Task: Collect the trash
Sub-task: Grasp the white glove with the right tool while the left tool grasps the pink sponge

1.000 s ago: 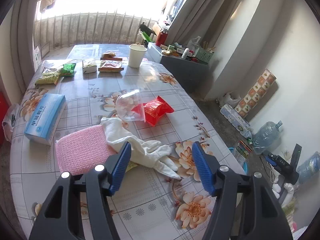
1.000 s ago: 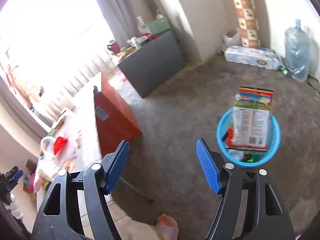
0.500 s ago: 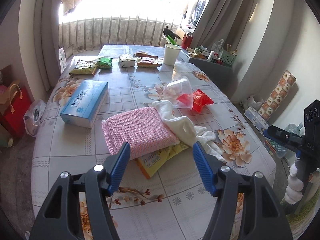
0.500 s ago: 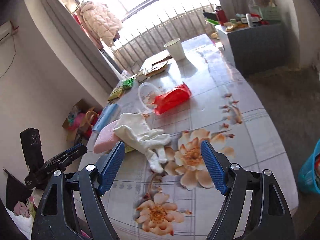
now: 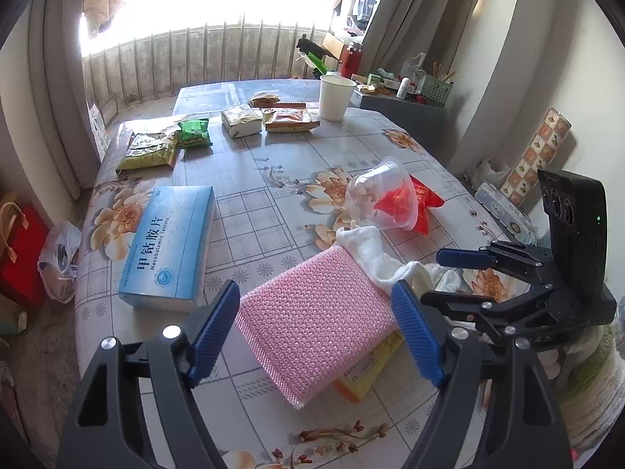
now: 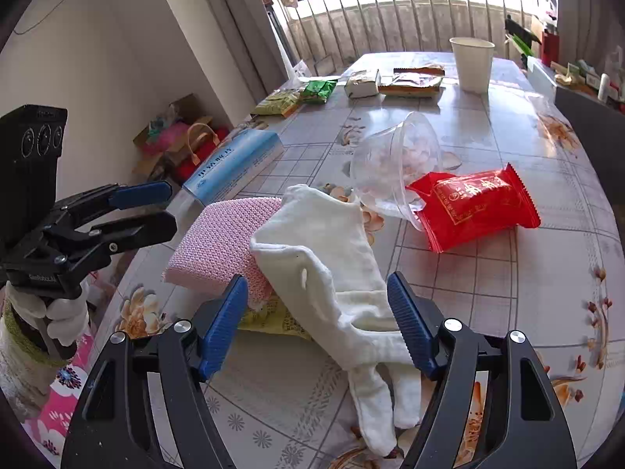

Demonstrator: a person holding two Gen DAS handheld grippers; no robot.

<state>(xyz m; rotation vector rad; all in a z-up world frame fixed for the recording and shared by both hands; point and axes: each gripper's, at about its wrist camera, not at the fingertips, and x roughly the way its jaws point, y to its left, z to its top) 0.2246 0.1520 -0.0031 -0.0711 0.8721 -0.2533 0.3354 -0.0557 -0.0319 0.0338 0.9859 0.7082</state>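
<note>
Hovering over the cluttered tabletop (image 6: 488, 281), the right claw (image 6: 318, 322) had just been closing, its jaws apart astride the white glove (image 6: 332, 269) without pressing it. The glove's long axis ran toward that claw, fingers nearest it, cuff lying on the pink sponge (image 5: 312, 312). The left claw (image 5: 316, 328), just opening and empty, framed the sponge, so the right seemed better placed for the glove.

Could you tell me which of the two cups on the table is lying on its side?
The clear plastic cup, tipped over against the red packet. The white paper cup at the far end stands upright.
</note>
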